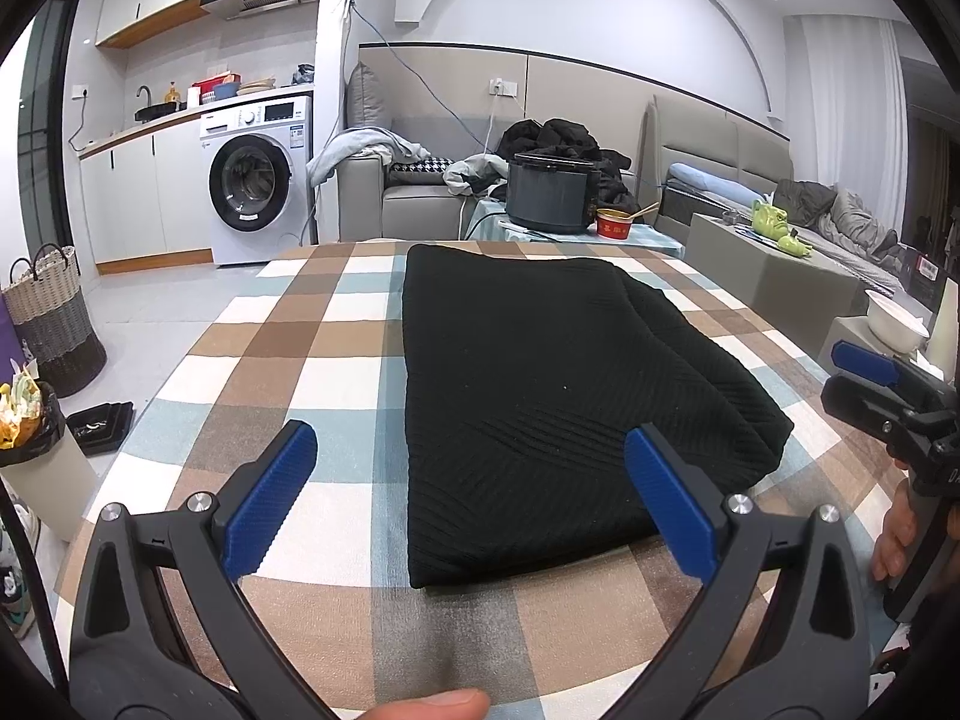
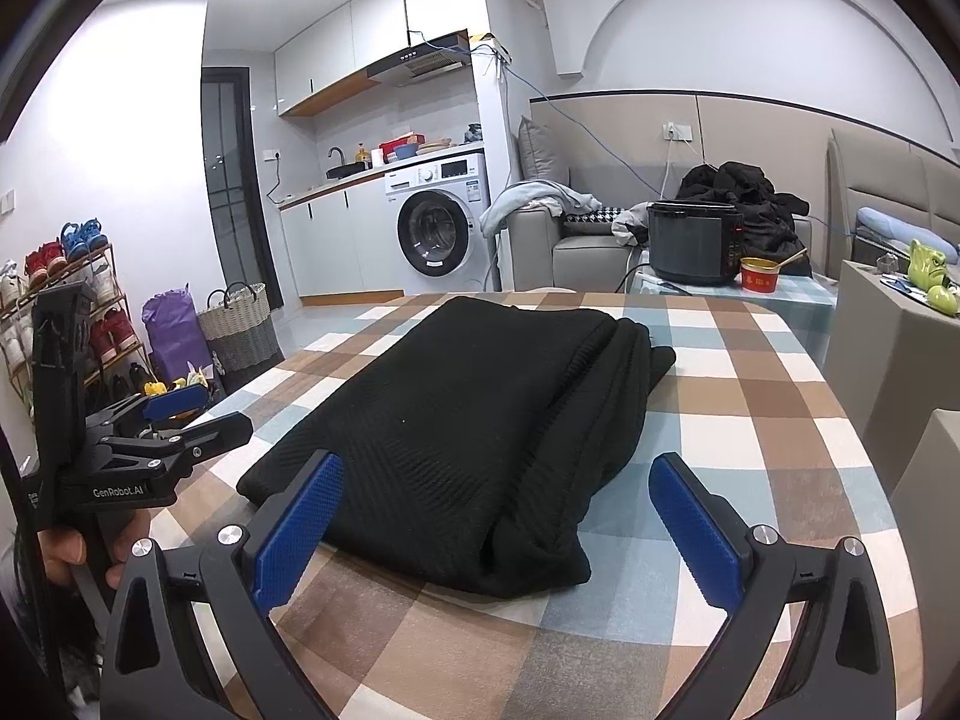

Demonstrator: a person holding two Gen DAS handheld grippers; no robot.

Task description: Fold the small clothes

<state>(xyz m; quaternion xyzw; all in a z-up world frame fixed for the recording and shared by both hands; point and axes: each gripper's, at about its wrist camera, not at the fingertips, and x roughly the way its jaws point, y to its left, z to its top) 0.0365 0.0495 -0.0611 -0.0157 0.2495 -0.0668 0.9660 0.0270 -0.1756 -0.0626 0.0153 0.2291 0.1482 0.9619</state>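
Your left tool (image 1: pixel 471 498) and right tool (image 2: pixel 495 516) both gape, empty; the folded ribbed black knit (image 1: pixel 540 396) lies just ahead, bare checked counter (image 1: pixel 288 372) flanking it.

Shoe rack (image 2: pixel 66 312) and basket (image 1: pixel 51 312) partly cut off.

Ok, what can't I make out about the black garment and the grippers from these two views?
- Black garment: its folded layers are hidden under the top layer in both views.
- Right gripper: in the left wrist view, the picture's edge cuts off its body.
- Left gripper: in the right wrist view, side-on; lower pad hidden.
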